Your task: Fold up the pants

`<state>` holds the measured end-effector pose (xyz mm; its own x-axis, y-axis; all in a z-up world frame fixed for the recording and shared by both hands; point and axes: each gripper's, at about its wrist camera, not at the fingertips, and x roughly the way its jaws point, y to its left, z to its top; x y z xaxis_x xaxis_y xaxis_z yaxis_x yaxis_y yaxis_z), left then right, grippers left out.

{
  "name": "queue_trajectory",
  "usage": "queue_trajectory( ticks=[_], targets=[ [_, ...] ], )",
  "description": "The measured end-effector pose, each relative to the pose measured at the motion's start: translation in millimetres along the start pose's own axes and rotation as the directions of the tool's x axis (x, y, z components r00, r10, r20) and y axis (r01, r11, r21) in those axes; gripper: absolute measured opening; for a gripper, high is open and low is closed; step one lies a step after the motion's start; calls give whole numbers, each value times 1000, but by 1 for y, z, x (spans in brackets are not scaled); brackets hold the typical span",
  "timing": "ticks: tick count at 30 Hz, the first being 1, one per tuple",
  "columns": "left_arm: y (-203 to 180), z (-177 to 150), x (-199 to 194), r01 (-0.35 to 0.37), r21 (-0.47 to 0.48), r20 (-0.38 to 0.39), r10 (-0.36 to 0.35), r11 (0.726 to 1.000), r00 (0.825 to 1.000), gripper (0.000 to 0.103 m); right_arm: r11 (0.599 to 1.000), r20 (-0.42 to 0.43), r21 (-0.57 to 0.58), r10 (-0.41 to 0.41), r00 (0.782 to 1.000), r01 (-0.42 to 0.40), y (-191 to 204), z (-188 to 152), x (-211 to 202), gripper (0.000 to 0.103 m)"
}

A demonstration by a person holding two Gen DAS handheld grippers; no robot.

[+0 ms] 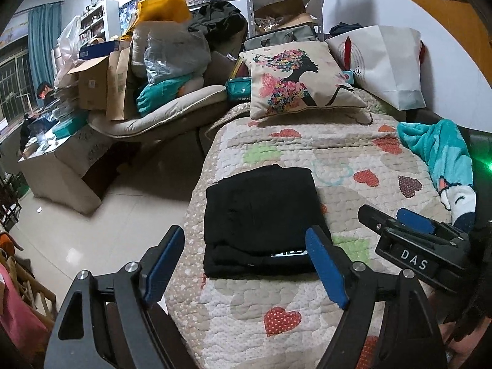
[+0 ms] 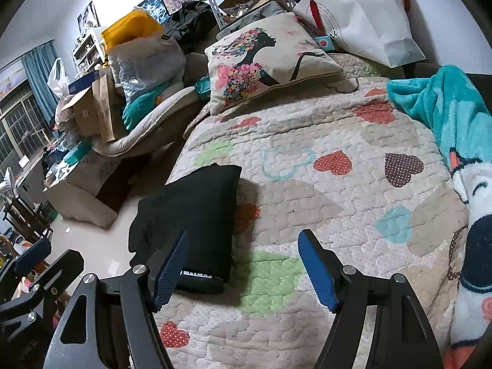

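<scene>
On heart-patterned quilt (image 1: pixel 307 160): black pants (image 1: pixel 261 215), folded into thick soft rectangle near bed's left edge. Left gripper (image 1: pixel 246 264) and right gripper (image 2: pixel 243 267) both spread wide, holding nothing. Printed pillow (image 1: pixel 295 77) behind; cluttered room

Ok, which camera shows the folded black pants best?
The left wrist view: the folded black pants lie almost whole and square-on on the quilt, with only one near corner hidden. In the right wrist view they sit off to the left, skewed, with a finger crossing the near edge.

heart-patterned quilt (image 1: pixel 307 160), floral pillow (image 1: pixel 295 80), teal blanket (image 2: pixel 446 107), white paper bag (image 1: pixel 390 61)
</scene>
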<state>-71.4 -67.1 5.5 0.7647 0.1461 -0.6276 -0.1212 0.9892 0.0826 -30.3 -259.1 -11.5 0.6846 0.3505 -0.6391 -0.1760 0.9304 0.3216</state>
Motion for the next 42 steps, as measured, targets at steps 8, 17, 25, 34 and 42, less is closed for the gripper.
queue_trajectory(
  ticks=[8, 17, 25, 34, 42],
  targets=[
    [-1, -3, 4, 7, -5, -23, -8, 1000, 1000, 81, 1000, -18, 7, -8, 1000, 8, -2, -2, 4, 78],
    [-2, -6, 11, 22, -6, -53, -22, 1000, 998, 81, 1000, -30, 6, -18, 999, 19, -3, -4, 8, 79],
    [2, -10, 23, 38, -30, -92, -41, 999, 995, 81, 999, -50, 9, -35, 998, 35, -4, -7, 14, 79],
    [8, -16, 39, 60, -67, -148, -69, 996, 987, 81, 999, -79, 14, -40, 996, 41, -6, -11, 23, 79],
    [14, -19, 47, 74, -98, -183, -91, 992, 979, 81, 999, -92, 10, -45, 995, 47, -5, -13, 27, 79]
  ],
)
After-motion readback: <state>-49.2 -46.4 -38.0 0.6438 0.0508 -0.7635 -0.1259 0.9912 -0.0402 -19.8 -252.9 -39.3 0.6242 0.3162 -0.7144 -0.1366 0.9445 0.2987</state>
